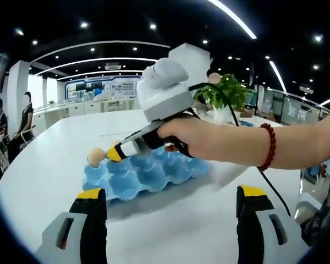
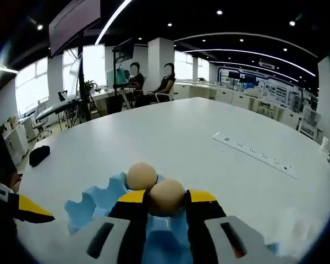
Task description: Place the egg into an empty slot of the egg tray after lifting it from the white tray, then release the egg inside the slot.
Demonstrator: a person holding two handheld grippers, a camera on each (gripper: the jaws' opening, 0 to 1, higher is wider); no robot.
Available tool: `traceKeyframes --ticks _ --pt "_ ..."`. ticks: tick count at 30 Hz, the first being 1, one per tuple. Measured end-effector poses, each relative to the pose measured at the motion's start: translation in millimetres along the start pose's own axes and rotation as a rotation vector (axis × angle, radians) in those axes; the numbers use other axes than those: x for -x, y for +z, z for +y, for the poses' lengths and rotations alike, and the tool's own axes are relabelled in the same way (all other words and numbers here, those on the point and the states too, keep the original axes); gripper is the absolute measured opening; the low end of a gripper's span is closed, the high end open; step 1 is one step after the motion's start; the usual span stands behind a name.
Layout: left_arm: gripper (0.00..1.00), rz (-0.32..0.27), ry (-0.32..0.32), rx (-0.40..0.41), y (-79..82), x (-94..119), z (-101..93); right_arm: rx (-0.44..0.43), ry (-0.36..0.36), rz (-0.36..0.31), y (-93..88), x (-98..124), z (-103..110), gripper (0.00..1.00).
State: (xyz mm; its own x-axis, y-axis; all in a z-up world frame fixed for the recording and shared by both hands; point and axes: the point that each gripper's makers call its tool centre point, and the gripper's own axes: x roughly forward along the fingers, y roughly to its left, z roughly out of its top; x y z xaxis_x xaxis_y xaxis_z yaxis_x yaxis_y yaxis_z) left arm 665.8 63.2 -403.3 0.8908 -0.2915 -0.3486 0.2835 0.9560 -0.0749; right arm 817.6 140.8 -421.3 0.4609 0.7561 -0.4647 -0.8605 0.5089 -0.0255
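Jaws of the right claw [image 2: 166, 202] clench a tan egg [image 2: 166, 197] over the blue moulded egg tray [image 2: 93, 206]; just beyond, a second tan egg [image 2: 141, 176] sits in a slot. In the left gripper view, the left claw [image 1: 170, 212] hangs released above the white worktop [image 1: 55, 148], facing a hand [image 1: 201, 137] with a red bead bracelet [image 1: 269, 146]. Farther off stands a green potted plant [image 1: 225, 93].

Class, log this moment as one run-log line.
right claw: shut on egg over blue egg tray | second egg: already slotted | left claw: open, apart | release: pending
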Motion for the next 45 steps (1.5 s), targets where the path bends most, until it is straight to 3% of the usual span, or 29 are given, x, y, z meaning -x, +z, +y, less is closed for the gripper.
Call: traceKeyframes --ticks 9,17,24,30,45 --pt "1.00 -0.004 0.000 0.003 1.0 0 -0.9 -0.006 -0.002 -0.011 -5.6 7 -9 0.40" --pt "1.00 -0.010 0.004 0.011 1.8 1 0.5 -0.013 0.004 -0.028 -2.2 6 -9 0.42" --pt "1.00 -0.015 0.005 0.015 3.4 1 1.8 -0.006 -0.001 -0.060 8.1 23 -13 0.47" --pt "1.00 -0.018 0.006 0.018 3.7 1 2.5 -0.013 -0.034 -0.076 9.9 35 -28 0.52" --pt "1.00 -0.029 0.000 0.011 7.2 -2 -0.5 -0.031 -0.131 -0.051 -12.1 73 -69 0.53"
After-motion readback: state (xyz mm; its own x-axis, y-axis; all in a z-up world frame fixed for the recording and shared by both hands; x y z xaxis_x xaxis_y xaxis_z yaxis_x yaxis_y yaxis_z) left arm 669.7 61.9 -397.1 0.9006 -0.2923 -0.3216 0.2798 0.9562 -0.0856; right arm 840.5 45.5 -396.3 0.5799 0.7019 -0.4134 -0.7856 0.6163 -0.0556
